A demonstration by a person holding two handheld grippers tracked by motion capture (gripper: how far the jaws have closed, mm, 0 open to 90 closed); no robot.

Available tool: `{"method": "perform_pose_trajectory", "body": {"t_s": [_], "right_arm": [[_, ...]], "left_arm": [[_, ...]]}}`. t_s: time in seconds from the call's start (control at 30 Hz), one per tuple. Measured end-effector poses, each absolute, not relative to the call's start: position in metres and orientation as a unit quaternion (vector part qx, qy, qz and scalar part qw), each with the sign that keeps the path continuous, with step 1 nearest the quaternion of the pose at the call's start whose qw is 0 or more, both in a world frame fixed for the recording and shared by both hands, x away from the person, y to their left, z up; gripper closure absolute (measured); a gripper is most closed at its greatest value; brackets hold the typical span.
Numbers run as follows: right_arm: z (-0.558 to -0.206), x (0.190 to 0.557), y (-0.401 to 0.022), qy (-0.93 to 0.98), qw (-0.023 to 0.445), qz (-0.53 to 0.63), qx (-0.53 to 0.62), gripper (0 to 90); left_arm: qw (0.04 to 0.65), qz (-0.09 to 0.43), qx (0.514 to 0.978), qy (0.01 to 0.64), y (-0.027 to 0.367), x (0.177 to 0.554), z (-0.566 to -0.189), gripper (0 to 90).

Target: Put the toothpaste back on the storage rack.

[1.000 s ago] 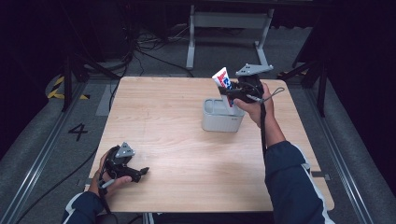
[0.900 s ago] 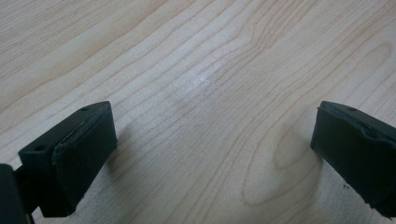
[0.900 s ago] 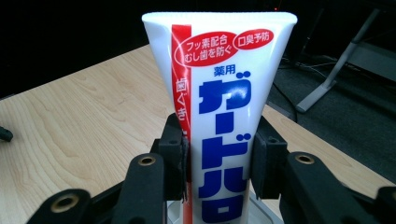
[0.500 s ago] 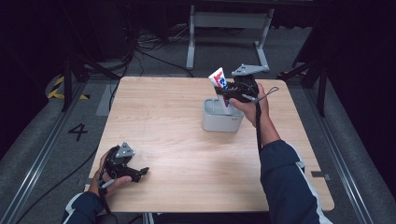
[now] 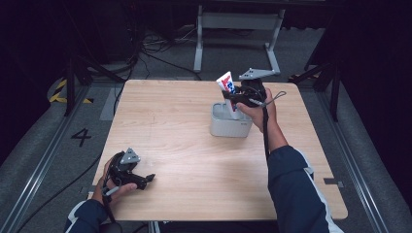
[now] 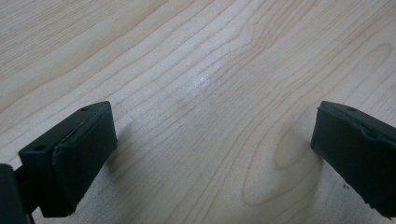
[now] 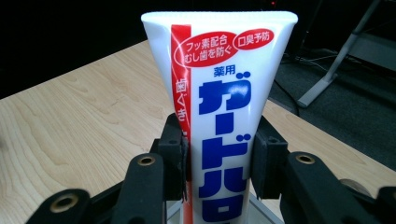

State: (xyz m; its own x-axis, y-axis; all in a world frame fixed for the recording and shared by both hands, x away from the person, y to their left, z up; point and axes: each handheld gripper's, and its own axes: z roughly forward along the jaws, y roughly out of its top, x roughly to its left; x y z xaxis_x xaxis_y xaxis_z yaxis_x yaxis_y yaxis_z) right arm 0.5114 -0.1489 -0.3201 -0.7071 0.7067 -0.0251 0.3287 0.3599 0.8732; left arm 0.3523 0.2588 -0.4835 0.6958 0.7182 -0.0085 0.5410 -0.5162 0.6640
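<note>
Gripping: the right gripper (image 5: pixel 243 99) pinched a toothpaste tube (image 7: pixel 223 116), one black jaw pressed against each side of it.
Tube: it stood nearly upright, crimped flat end up, white with a red stripe and blue lettering; in the high view the toothpaste tube (image 5: pixel 227 87) leaned slightly away from the hand.
Tube's lower end: it reached down into the grey container (image 5: pixel 228 127); whether it touched the bottom could not be told.
Right hand: the right hand (image 5: pixel 260 111) held the gripper just beside the container, on the side toward the table's right edge.
Container: it sat on the wooden table (image 5: pixel 184 111), in the far half.
Left gripper: the left gripper (image 5: pixel 141 179) lay well apart from the container, near the table's near left corner.
Left jaws: they stood spread wide over bare wood (image 6: pixel 205 93), nothing between them.
</note>
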Motion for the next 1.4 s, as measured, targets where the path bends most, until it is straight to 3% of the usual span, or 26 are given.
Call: {"method": "perform_pose_trajectory", "body": {"t_s": [1.4], "right_arm": [[-0.360,0.502,-0.174,0.817,0.202,0.432,0.324,61.4]], "left_arm": [[0.329,0.135,0.861,0.365,0.259,0.353,-0.484,0.6]]}}
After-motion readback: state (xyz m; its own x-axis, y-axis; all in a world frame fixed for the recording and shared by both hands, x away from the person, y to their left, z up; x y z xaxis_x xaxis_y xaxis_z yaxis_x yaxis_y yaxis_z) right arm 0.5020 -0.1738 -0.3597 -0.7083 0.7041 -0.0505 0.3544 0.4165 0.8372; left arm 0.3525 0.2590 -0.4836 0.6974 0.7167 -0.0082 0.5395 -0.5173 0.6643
